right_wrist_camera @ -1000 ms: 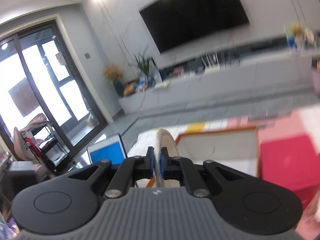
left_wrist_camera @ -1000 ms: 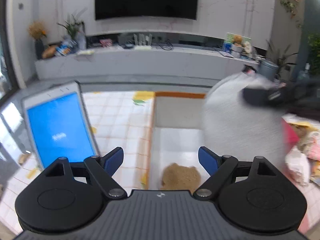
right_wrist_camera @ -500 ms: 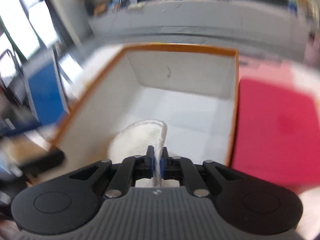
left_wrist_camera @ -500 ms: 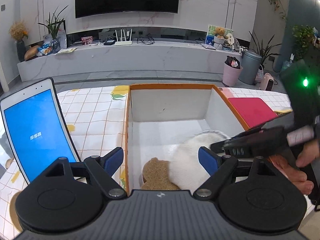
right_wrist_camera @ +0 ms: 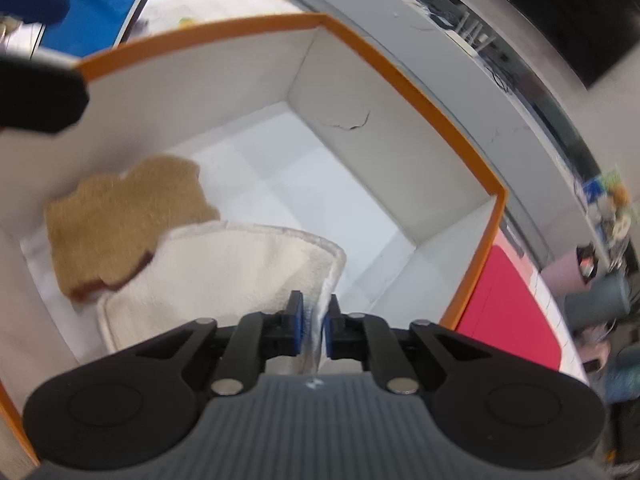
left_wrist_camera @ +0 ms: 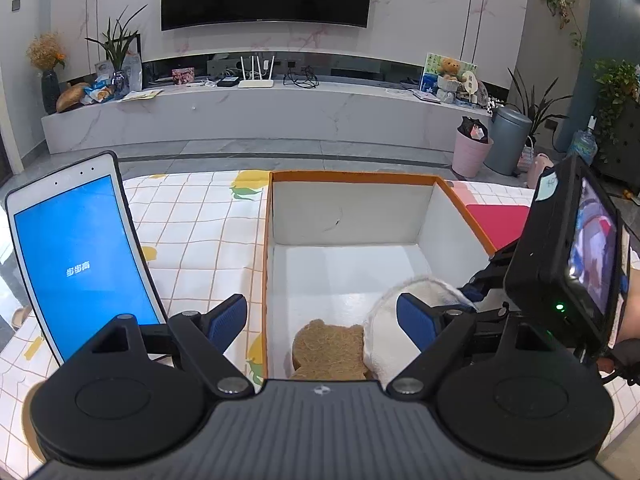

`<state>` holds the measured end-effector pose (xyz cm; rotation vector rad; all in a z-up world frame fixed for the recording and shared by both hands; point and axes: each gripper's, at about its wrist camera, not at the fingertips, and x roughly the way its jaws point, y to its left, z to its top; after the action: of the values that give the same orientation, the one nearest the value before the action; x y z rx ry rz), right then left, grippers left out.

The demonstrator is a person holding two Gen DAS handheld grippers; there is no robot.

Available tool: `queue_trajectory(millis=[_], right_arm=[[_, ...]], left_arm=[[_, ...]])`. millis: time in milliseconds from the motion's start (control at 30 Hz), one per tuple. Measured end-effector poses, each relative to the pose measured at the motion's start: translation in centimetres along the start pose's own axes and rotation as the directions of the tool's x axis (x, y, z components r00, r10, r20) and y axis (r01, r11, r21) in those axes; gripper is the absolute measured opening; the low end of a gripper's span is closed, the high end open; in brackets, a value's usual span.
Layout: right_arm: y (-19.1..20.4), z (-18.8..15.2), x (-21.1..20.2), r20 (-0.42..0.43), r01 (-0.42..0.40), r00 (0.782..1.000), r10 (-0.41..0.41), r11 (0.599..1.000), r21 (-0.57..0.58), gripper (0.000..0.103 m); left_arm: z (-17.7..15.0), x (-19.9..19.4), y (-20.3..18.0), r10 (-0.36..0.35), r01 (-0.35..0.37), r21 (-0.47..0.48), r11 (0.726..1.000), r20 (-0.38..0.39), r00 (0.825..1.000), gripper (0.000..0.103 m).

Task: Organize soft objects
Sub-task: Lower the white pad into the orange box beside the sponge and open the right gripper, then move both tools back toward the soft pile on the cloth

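Right wrist view: we find the right gripper (right_wrist_camera: 314, 322) inside the orange-rimmed box (right_wrist_camera: 404, 76), its blue pads drawn in close on either side of a raised edge of the white pad (right_wrist_camera: 224, 276); the fold sits between them and appears lightly pinched.
White pad position: it lies on the box floor directly ahead of and below the right gripper, spreading away to the left of the fingers.
Brown bear-shaped sponge (right_wrist_camera: 124, 216): we note it flat on the box floor, beyond and left of the white pad, the white pad overlapping its near edge.
Left wrist view: the left gripper (left_wrist_camera: 322, 320) hangs wide open and holds nothing; its left finger is over the checked cloth (left_wrist_camera: 200, 224), its right finger over the box interior.
Relation to left gripper: brown sponge lies between the spread fingers, low in frame; white pad sits behind the right finger.
Surroundings: a tablet (left_wrist_camera: 76, 264) with a blue screen stands left of the box; a red mat (right_wrist_camera: 516, 308) lies beside its right wall.
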<state>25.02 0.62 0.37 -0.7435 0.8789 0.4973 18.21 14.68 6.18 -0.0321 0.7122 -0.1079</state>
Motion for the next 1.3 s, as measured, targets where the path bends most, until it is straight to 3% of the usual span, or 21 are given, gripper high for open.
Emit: queue_trajectory(millis=[67,100,133,367,467,533,600,700,933,1067,1133,1300], right_arm=[[0.3,-0.1,-1.0,0.028,-0.002,1.000,0.001,0.999,0.036,0.049],[0.2,0.0,-1.2,0.050,0.001,0.999,-0.004,0.999,0.053,0.075],[0.1,-0.2,-1.7,0.071,-0.005,0.997,0.000,0.998,0.063,0.077],[-0.3,-0.9,-3.3,0.089,-0.001,0.996,-0.010,0.993,0.120,0.074],[-0.7,-1.5,-4.8,0.115,-0.046,0.993,0.028,0.986,0.158,0.075],[-1.0,-2.0,-6.2,0.140,-0.063,0.989,0.036,0.980,0.187,0.080],[-1.1,-2.7,-7.9,0.158,-0.057,0.987,0.025,0.978,0.200,0.087],[-1.8,-3.9,-10.3,0.179,-0.046,0.984,0.008,0.977,0.207,0.087],[-5.3,-8.4,-16.6,0.190,0.036,0.978,-0.087,0.966,0.254,0.087],[-8.1,-11.8,-19.7,0.155,0.084,0.978,-0.142,0.941,0.329,0.088],[-9.5,-13.8,-21.0,0.143,0.110,0.974,-0.175,0.920,0.377,0.093],[-12.2,-19.4,-22.8,0.093,0.146,0.970,-0.223,0.846,0.513,0.096]], left_arm=[[-0.1,0.1,-0.1,-0.003,0.003,0.006,1.000,-0.007,1.000,0.099],[-0.1,0.1,-0.1,-0.003,0.003,0.006,1.000,-0.009,1.000,0.099],[-0.1,0.1,-0.1,-0.005,0.005,0.004,1.000,-0.011,1.000,0.099],[-0.1,-0.4,-0.9,0.013,-0.013,0.011,1.000,-0.028,1.000,0.099],[0.0,-0.8,-1.7,0.009,-0.009,0.021,1.000,-0.024,1.000,0.099],[0.1,-1.1,-2.4,0.006,-0.005,0.031,1.000,-0.031,1.000,0.099],[0.4,-1.8,-3.3,0.012,-0.011,0.056,0.998,-0.025,1.000,0.099],[1.0,-3.5,-5.1,0.031,-0.031,0.090,0.995,0.003,1.000,0.099],[2.6,-7.0,-10.1,-0.037,0.032,0.109,0.994,0.049,0.998,0.099],[3.1,-7.4,-13.4,-0.084,0.079,0.122,0.989,0.040,0.996,0.099],[3.1,-7.3,-14.9,-0.104,0.099,0.125,0.987,0.036,0.994,0.099],[1.8,-6.0,-19.0,-0.150,0.147,0.151,0.978,0.006,0.989,0.099]])
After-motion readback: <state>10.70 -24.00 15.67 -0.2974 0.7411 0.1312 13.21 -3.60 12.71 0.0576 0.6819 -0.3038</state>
